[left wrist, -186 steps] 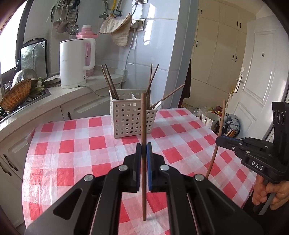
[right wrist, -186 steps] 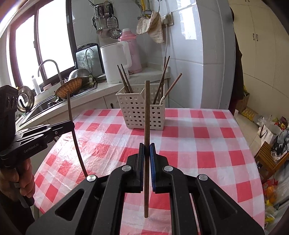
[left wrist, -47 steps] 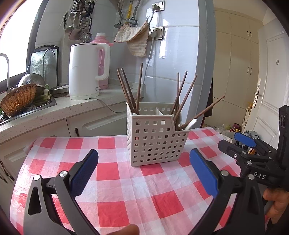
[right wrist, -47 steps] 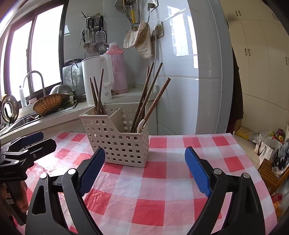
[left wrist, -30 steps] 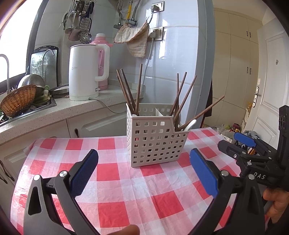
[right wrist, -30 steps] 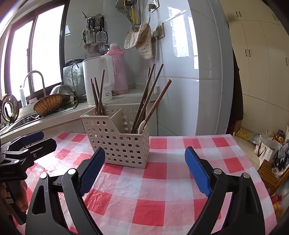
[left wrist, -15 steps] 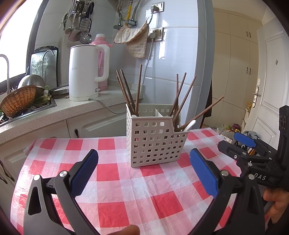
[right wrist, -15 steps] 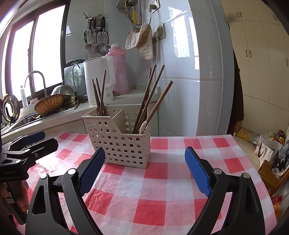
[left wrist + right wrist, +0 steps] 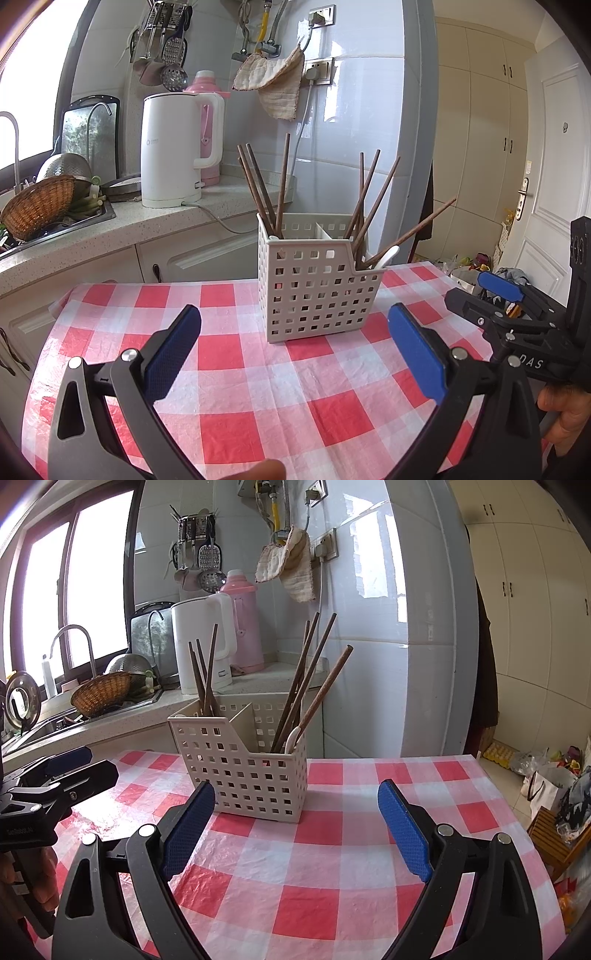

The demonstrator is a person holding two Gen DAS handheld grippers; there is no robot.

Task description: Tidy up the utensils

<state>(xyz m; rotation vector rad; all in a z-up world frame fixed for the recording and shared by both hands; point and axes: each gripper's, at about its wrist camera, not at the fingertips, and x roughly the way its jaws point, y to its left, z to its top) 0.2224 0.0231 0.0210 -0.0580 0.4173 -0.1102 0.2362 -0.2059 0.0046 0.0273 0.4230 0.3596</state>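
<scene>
A white perforated utensil holder point(image 9: 314, 291) point(image 9: 242, 771) with a middle divider stands on the red-checked tablecloth point(image 9: 258, 391) point(image 9: 332, 860). Brown chopsticks point(image 9: 271, 188) point(image 9: 205, 672) stand in its left compartment. More chopsticks point(image 9: 373, 201) point(image 9: 310, 679) and a white spoon point(image 9: 388, 254) point(image 9: 293, 738) lean in the right one. My left gripper point(image 9: 295, 347) is open and empty, just short of the holder. My right gripper point(image 9: 297, 823) is open and empty too, also in front of the holder. Each gripper shows in the other's view: the right gripper point(image 9: 491, 295) at the right edge, the left gripper point(image 9: 74, 764) at the left edge.
A counter behind the table carries a white kettle point(image 9: 173, 151), a pink flask point(image 9: 242, 622) and a wicker basket point(image 9: 37, 206) by the sink. A tiled pillar point(image 9: 424, 627) rises behind the holder. Bags point(image 9: 554, 779) lie on the floor to the right. A door point(image 9: 550, 177) is at far right.
6.2 s ago each gripper was shut on a chopstick; now both are open and empty, and more chopsticks stand in the holder. Over the last second almost nothing moved.
</scene>
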